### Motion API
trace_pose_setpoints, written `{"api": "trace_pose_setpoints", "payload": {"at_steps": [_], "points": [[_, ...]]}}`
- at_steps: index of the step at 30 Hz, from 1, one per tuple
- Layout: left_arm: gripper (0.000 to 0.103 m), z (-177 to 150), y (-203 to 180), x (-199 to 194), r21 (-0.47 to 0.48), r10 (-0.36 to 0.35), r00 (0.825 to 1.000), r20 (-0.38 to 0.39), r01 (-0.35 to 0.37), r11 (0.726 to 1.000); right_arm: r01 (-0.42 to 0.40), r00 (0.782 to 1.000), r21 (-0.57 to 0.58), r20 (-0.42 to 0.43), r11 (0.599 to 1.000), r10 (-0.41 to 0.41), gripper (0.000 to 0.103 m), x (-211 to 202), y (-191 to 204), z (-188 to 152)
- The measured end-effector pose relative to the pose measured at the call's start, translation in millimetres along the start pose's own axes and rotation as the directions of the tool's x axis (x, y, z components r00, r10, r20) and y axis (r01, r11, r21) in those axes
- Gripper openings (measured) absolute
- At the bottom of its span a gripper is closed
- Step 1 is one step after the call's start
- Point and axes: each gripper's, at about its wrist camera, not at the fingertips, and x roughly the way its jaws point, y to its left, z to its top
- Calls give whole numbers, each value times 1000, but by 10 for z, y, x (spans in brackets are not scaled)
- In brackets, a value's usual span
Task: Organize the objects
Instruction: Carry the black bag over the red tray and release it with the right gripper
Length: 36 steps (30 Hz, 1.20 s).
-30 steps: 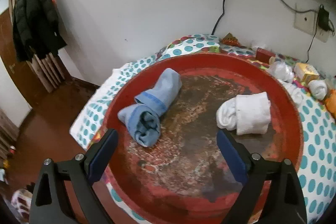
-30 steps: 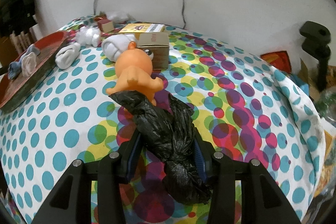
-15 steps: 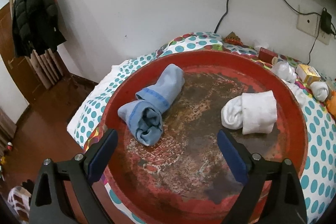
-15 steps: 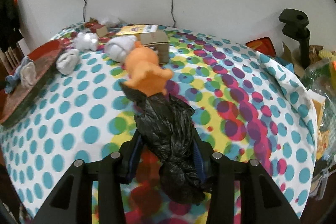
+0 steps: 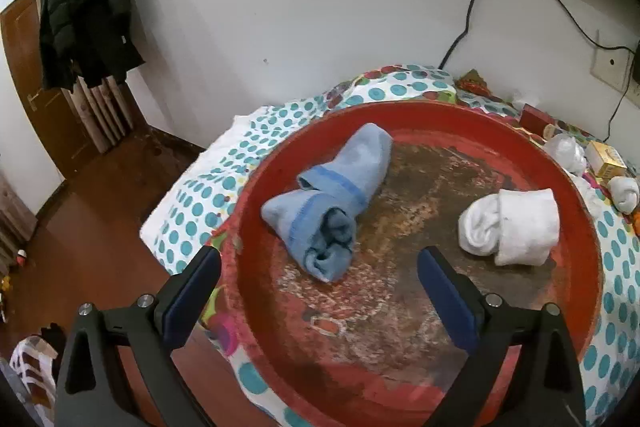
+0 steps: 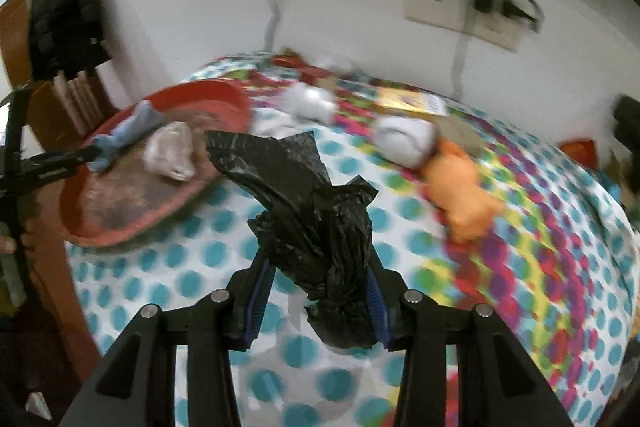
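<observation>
The black plastic bag (image 6: 316, 227), crumpled into a bundle, sits clamped between the two blue pads of the right gripper (image 6: 318, 291), held above the near part of the polka-dot tablecloth (image 6: 400, 219); its loose top sticks up and leans left toward the tray. The cloth covers a table against a white wall, turquoise dots on the left giving way to pink and yellow ones on the right. The round red tray (image 5: 592, 235) lies on the left end of the table, its worn brown floor showing. In it a rolled blue sock (image 5: 332, 203) lies left of centre and a rolled white sock (image 5: 516, 227) lies to the right, well apart from each other. The left gripper (image 5: 320, 291) hovers over the tray's near rim with its jaws wide apart and nothing between them. In the right wrist view, blurred, an orange toy (image 6: 460, 187) lies right of the bag, with a white sock ball (image 6: 404, 139) just beyond it and a yellow box (image 6: 412, 103) farther back near the wall. A dark padded jacket (image 5: 84, 11) hangs at far left.
</observation>
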Motion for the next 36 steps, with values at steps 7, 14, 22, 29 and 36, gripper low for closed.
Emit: {"api": "trace_pose_setpoints", "payload": {"at_steps": [7,14,22,29,36], "points": [[100,30,177,51,-47,4,1000,-16,-5,999,-102,995,-53,13,993,103,44,58,541,308],[101,45,344,76,-91,15,1000,-20,-17,996,-188,982,-112,-2,976,189,44,237,1085,540],[101,61,537,80,-145,26,1000,-18,-28,989,-256,967,-161,-45,953,253,44,546,1632,651],[101,63,698,126,-212,4,999,-32,-11,977,-260,964,-168,-94,951,247,44,880,1897,713],[101,41,747,176,-253,-24,999,-45,12,967,-202,976,-181,-115,963,184,45,1094,1937,776]]}}
